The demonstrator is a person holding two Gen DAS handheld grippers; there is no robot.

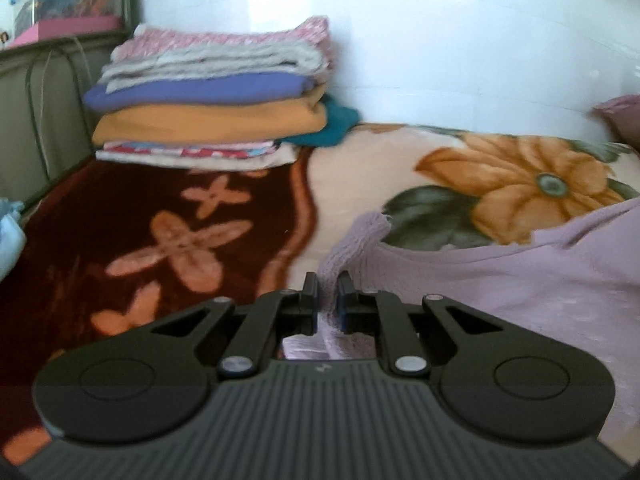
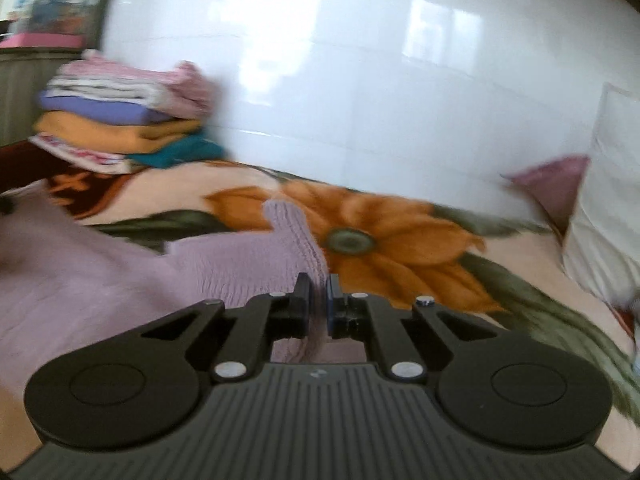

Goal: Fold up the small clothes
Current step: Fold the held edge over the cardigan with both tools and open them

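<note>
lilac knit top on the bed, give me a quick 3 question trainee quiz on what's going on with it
1. True or false: both grippers are shut on the lilac knit top.
2. What lies directly under the purple garment in the folded stack? A) orange garment B) teal garment C) white pillow
3. Fill in: the top lies on a ____-patterned blanket.

Key:
1. True: the left gripper and right gripper each pinch a ribbed edge.
2. A, the orange garment.
3. Flower.

lilac garment (image 1: 500, 280): 1 | folded stack (image 1: 212, 100): 1 | grippers: 2 | floral blanket (image 1: 360, 176): 1
</note>
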